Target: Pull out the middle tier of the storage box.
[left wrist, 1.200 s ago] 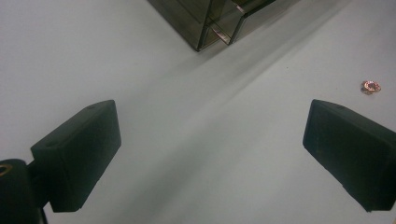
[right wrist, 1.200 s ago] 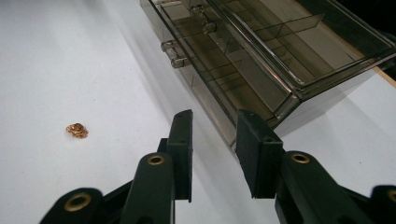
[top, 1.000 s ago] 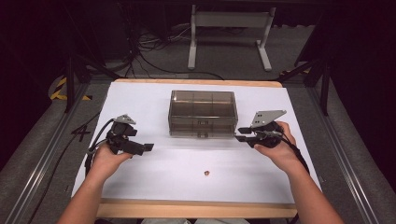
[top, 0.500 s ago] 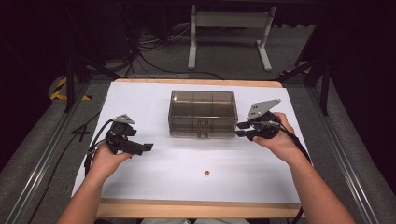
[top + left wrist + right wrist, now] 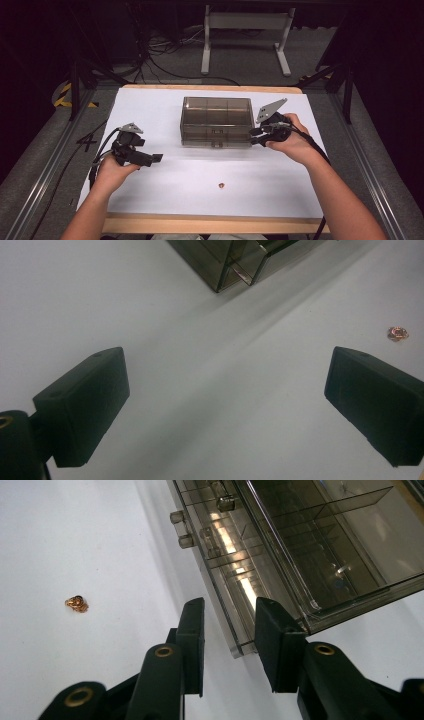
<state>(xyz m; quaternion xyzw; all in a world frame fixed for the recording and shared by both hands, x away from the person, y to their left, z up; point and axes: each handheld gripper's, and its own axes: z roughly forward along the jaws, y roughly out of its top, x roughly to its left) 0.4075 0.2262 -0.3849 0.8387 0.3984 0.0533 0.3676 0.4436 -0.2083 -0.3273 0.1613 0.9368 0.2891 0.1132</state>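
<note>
A smoky clear plastic box [image 5: 216,121] with inner dividers and a shut lid stands in the middle of the white table sheet [image 5: 150,110]. My right gripper [image 5: 255,136] is at the box's front right corner. In the right gripper view my right gripper [image 5: 230,611] is partly open, its jaws on either side of the corner edge of the box [image 5: 310,540]. My left gripper [image 5: 156,159] rests to the left of the box, apart from it. My left gripper [image 5: 225,390] is wide open over bare sheet, with the box corner [image 5: 235,260] farther off.
A small copper-coloured nut [image 5: 220,186] lies on the sheet in front of the box; it appears as the nut [image 5: 398,333] and the nut [image 5: 77,603] in the gripper views. The box latch [image 5: 182,529] sticks out at its front. Cables and a metal stand [image 5: 245,35] lie beyond the table.
My right gripper has moved forward and to the left, up to the box's front right corner. The left gripper has stayed where it was.
</note>
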